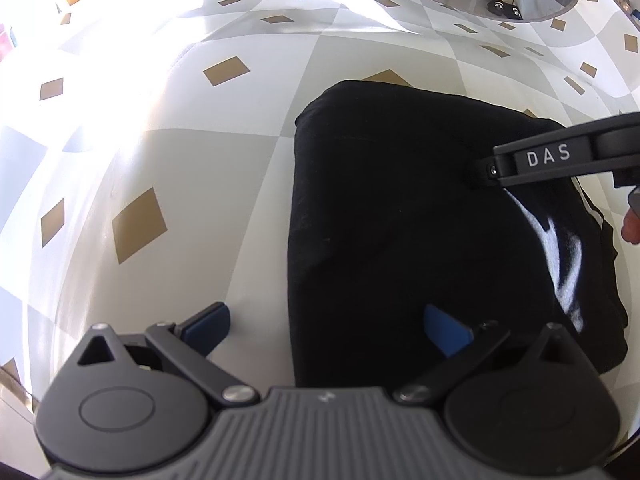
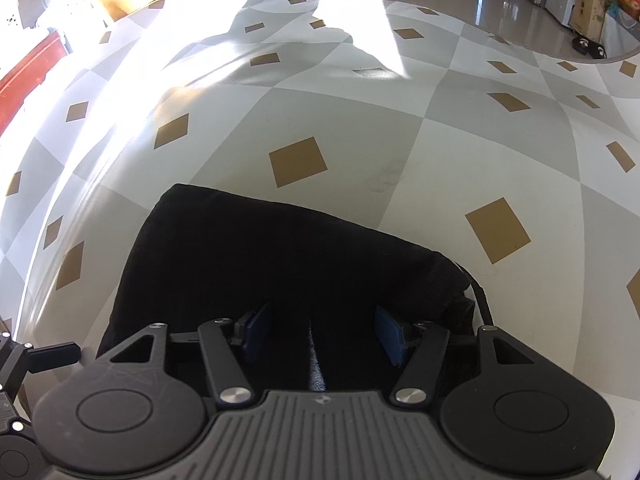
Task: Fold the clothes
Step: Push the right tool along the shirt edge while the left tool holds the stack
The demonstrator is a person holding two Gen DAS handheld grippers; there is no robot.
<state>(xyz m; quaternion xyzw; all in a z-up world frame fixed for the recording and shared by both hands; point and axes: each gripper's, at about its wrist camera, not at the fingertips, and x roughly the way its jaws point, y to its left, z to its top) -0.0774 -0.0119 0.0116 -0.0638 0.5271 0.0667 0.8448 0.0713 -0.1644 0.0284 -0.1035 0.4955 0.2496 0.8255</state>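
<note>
Worktop (image 1: 160, 160), covered in a grey-and-white chequered cloth with tan diamonds, sunlit along its far left side. On it lies the black garment (image 1: 400, 208), already reduced to a compact, roughly rectangular packet with a rounded far edge; a white printed mark (image 1: 560, 256) shows on its right-hand part, and a thin black cord (image 2: 478, 292) trails off the packet's right edge. The fabric looks soft and thick, lying in several layers, so it is likely to slump if lifted by one edge.

Step in hand, as judged: late folding, with a final fold or a smoothing of the packet remaining.

Left gripper (image 1: 326, 330): jaws wide apart, nothing between the pads, straddling the near left edge of the garment, one pad over bare worktop and one over cloth.

Right gripper (image 2: 324, 334): jaws partly open above the middle of the garment, pads not pressing on cloth; whether they touch it cannot be told.

Next move, as judged: lowering onto an edge, closing through all layers, and carrying it across evenly.
</note>
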